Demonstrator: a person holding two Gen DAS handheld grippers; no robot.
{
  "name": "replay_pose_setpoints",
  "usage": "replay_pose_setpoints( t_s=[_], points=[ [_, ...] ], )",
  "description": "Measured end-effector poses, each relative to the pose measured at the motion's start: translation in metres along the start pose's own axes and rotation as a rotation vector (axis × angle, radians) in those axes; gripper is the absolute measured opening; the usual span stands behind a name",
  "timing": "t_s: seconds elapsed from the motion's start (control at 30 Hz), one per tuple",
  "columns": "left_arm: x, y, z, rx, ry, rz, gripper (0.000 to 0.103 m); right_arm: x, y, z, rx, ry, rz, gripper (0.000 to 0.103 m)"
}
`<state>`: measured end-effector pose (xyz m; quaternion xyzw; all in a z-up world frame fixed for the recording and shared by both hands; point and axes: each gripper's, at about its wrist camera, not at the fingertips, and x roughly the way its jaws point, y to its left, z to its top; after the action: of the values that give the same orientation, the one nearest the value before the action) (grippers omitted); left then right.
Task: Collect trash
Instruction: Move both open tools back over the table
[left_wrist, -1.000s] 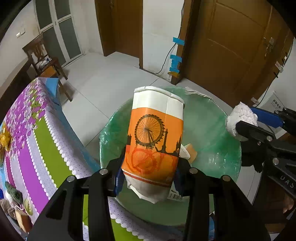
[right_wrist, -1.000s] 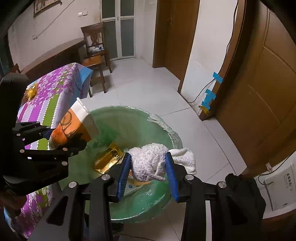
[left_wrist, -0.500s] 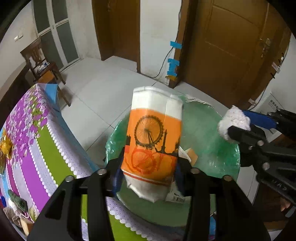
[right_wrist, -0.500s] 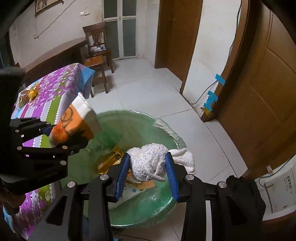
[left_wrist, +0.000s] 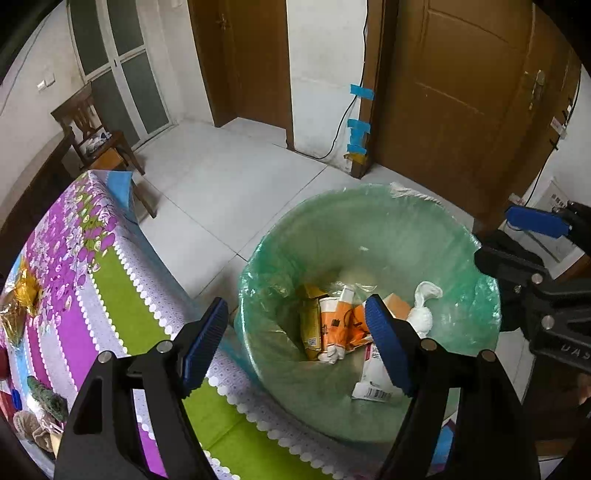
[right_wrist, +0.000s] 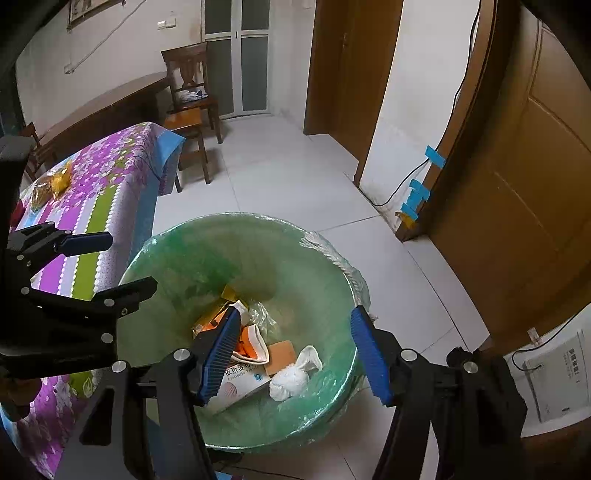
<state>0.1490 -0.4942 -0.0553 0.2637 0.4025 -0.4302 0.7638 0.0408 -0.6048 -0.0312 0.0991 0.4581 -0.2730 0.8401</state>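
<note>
A bin lined with a green bag (left_wrist: 332, 210) (right_wrist: 221, 221) stands beside the table. An orange paper cup (left_wrist: 340, 325) (right_wrist: 251, 343) lies on its side at the bottom among other trash, and a white tissue wad (left_wrist: 423, 314) (right_wrist: 295, 373) lies beside it. My left gripper (left_wrist: 295, 339) (right_wrist: 110, 264) hangs over the bin's near-left edge, jaws opening, nothing between them. Over the right side hangs my right gripper (right_wrist: 295, 354) (left_wrist: 517, 240), jaws also opening and empty.
The table with a purple and green floral cloth (left_wrist: 74, 277) (right_wrist: 92, 177) touches the bin's left side; a yellow wrapper (right_wrist: 55, 181) lies on it. A wooden chair (right_wrist: 188, 92) stands behind. Brown doors and a taped cable (left_wrist: 356, 125) are beyond the white tiled floor.
Both grippers have opened. The orange cup left my left gripper and the tissue wad left my right one; both now lie in the bin.
</note>
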Motion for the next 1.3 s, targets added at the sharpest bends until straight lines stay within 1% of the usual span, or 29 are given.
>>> replay_pose_setpoints(
  t_s=[0.13,0.4,0.5,0.67,0.8,0.87,1.03,1.17,1.3],
  points=[
    [-0.004,0.0,0.001,-0.003,-0.012,0.005,0.073,0.0,-0.003,-0.003,0.005,0.003,-0.003,0.064],
    [-0.011,-0.004,-0.001,0.024,-0.036,0.011,0.073,0.0,-0.007,-0.011,0.018,0.004,-0.008,0.064],
    [-0.013,-0.007,-0.004,0.031,-0.044,0.015,0.073,-0.001,-0.009,-0.014,0.029,-0.008,-0.011,0.064],
    [-0.017,-0.005,-0.007,0.021,-0.054,0.006,0.073,-0.002,-0.007,-0.017,0.034,-0.019,0.007,0.064],
    [-0.018,-0.002,-0.009,0.014,-0.058,0.015,0.073,-0.002,-0.004,-0.018,0.029,-0.026,-0.007,0.064],
    [-0.021,0.001,-0.01,0.012,-0.063,0.025,0.073,-0.005,-0.001,-0.019,0.017,-0.042,-0.037,0.064],
    [-0.03,0.005,-0.018,0.004,-0.09,0.051,0.073,-0.013,0.002,-0.023,0.036,-0.091,-0.04,0.064],
    [-0.039,0.007,-0.026,0.01,-0.138,0.112,0.073,-0.023,0.01,-0.027,0.041,-0.152,-0.06,0.065],
    [-0.05,0.012,-0.035,0.001,-0.194,0.157,0.073,-0.037,0.021,-0.031,0.05,-0.228,-0.054,0.066]
  ],
)
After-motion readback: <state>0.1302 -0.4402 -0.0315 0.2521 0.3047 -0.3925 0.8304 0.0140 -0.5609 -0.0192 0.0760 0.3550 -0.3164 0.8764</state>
